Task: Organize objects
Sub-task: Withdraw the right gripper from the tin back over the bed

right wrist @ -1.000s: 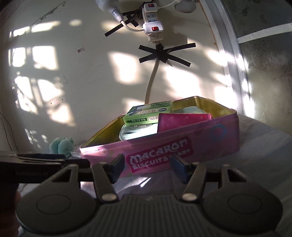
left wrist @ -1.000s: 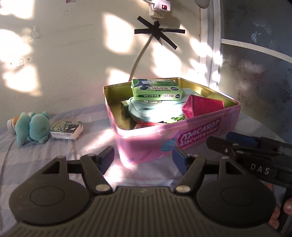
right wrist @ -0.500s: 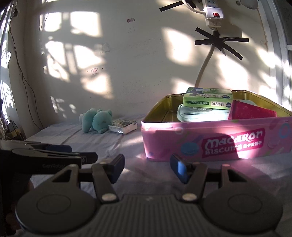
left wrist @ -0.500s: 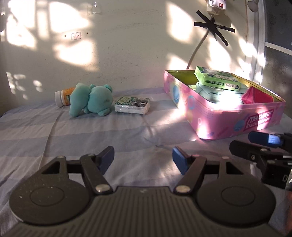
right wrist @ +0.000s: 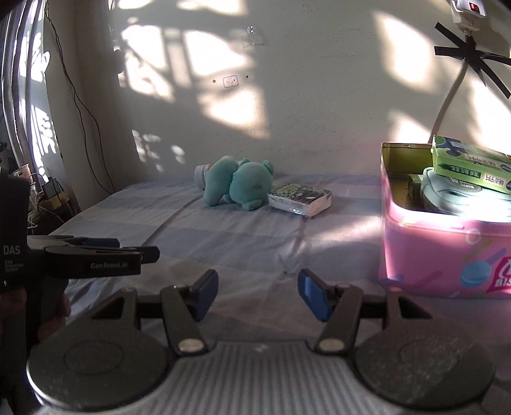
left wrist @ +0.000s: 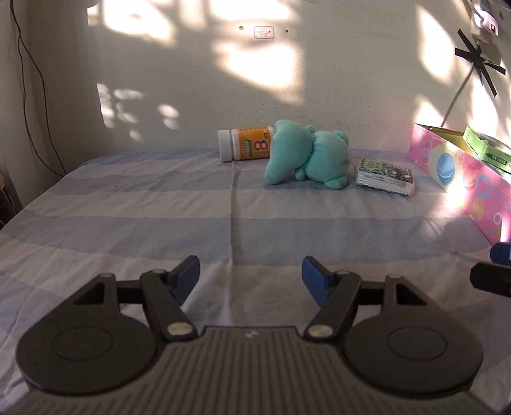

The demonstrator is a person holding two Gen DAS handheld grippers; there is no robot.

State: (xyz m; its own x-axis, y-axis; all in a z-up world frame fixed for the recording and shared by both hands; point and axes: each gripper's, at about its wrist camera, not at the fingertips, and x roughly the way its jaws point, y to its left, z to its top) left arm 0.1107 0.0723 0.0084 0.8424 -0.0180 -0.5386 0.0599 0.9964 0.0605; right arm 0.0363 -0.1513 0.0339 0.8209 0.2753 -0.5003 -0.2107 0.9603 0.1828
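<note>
A teal plush toy (left wrist: 308, 158) (right wrist: 241, 183) lies on the striped bedsheet near the wall. An orange bottle with a white cap (left wrist: 244, 143) lies on its side behind it, and a small patterned packet (left wrist: 385, 175) (right wrist: 300, 198) rests to its right. The pink biscuit tin (right wrist: 440, 252) (left wrist: 463, 178) stands at the right with a green box (right wrist: 469, 167) on top of its contents. My left gripper (left wrist: 250, 279) hovers open and empty over the sheet, well short of the toy. My right gripper (right wrist: 257, 292) is open and empty too, left of the tin.
The left gripper's body (right wrist: 92, 257) and the hand holding it show at the left of the right wrist view. A taped cable and power strip (right wrist: 468, 12) hang on the wall above the tin. Wires and clutter (right wrist: 48, 191) sit past the bed's left edge.
Both views have swung left, away from the pink tin, which has slid to the right edge. The plush toy, bottle and packet now sit near the middle. Both grippers stay open.
</note>
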